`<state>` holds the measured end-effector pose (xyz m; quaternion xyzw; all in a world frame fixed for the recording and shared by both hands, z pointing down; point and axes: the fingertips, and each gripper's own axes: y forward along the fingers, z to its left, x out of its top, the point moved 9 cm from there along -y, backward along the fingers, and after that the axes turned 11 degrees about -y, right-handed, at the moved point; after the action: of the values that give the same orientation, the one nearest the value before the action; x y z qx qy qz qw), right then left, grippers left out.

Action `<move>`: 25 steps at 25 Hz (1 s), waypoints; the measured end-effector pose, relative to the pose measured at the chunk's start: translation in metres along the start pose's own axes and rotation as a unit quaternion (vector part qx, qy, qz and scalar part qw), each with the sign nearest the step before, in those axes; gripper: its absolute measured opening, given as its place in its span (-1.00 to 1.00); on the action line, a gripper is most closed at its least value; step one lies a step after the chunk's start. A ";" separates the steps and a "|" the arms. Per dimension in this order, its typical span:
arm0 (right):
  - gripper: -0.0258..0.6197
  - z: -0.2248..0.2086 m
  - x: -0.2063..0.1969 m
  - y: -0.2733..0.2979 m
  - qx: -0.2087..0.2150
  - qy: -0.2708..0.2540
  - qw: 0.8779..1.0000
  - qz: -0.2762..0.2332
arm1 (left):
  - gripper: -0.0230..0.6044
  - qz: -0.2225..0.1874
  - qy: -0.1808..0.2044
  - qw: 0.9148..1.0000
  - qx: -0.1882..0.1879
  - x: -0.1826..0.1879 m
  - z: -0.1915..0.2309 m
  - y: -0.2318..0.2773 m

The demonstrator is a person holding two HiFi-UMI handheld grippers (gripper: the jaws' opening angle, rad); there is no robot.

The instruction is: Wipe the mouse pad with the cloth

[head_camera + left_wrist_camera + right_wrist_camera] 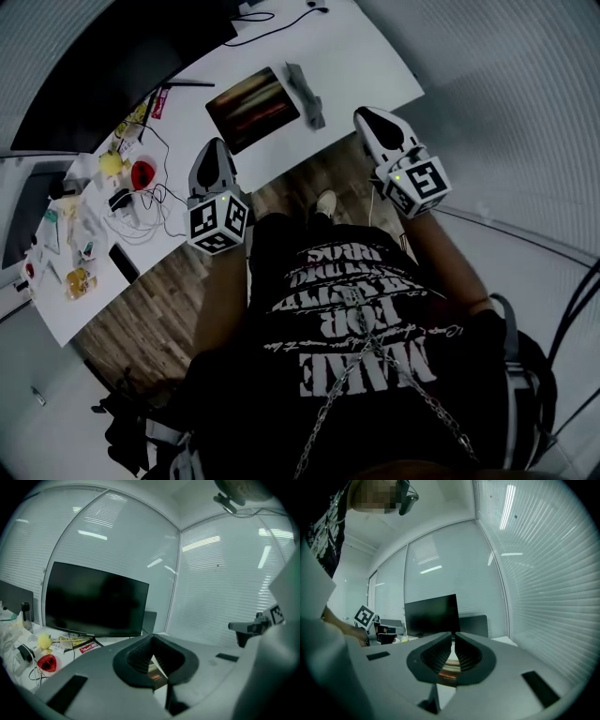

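Note:
A dark mouse pad [253, 108] with a brown-orange sheen lies on the white desk [366, 56], near its front edge. Just to its right is a folded grey cloth [305, 94]. My left gripper [217, 143] hangs over the desk edge, short of the pad's left corner, jaws together and empty. My right gripper [362, 115] is to the right of the cloth, off the desk edge, also shut and holding nothing. In the left gripper view the left gripper [152, 638] has its tips meeting; in the right gripper view the right gripper [453, 633] is likewise shut.
A black monitor [103, 66] stands at the back of the desk. Left of the pad lie cables [150, 211], a red object [142, 173], a yellow object [112, 162] and a dark phone [123, 262]. Wood floor [159, 300] runs below the desk edge.

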<state>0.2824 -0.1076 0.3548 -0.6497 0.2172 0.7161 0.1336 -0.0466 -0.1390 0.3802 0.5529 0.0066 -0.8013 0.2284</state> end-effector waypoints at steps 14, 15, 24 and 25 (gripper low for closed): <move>-0.91 -0.034 -0.009 0.069 0.051 0.008 0.998 0.019 | -0.91 0.026 -0.003 0.999 0.037 -0.005 0.017 0.045; -0.91 -0.034 -0.009 0.074 0.051 0.008 0.998 0.022 | -0.91 0.030 -0.004 0.999 0.038 -0.005 0.021 0.050; -0.78 -0.041 -0.032 0.131 0.046 0.018 0.996 0.076 | -0.91 0.087 -0.008 0.996 0.019 -0.011 0.055 0.111; -0.77 -0.040 -0.041 0.137 0.046 0.021 0.995 0.088 | -0.91 0.098 -0.009 0.995 0.017 -0.016 0.060 0.116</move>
<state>0.2577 -0.2424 0.4112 -0.6362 0.3089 0.7004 0.0957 -0.0515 -0.2533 0.4456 0.5472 -0.0635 -0.7803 0.2960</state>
